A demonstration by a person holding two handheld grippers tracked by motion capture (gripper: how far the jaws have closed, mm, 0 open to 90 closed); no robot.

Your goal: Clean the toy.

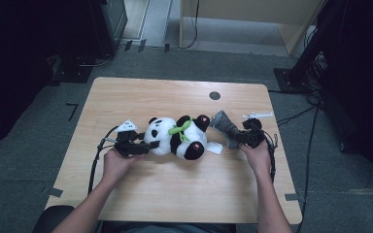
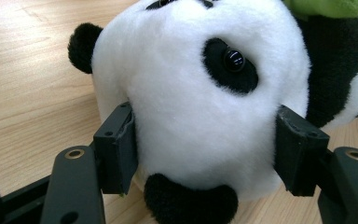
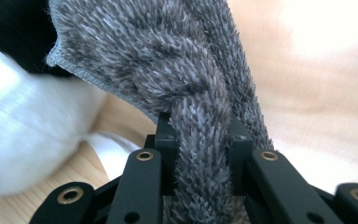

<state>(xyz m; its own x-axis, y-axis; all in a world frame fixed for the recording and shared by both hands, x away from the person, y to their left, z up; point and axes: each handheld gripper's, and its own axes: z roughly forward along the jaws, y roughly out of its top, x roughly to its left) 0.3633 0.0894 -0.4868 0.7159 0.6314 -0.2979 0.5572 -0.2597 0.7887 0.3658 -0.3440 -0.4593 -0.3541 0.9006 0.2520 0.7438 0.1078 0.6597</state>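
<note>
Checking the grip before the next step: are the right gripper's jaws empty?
No, the right gripper is clamped on a bunched grey fuzzy cloth that rises between its jaws.

Black-and-white plush panda (image 2: 200, 93) cropped at top and right edges; fuzzy grey knitted cloth (image 3: 186, 84) cut off above; background blurred.

Both forearms come in from the near edge of the table, bare and angled slightly inward. The left hand (image 1: 114, 162) holds the left gripper (image 1: 151, 145) low and level, pointing toward the right edge, its jaws set apart and pressed against what lies between them. The right hand (image 1: 257, 156) holds the right gripper (image 1: 234, 138) pointing toward the left edge, jaws pinched close together on what they grip.
</note>
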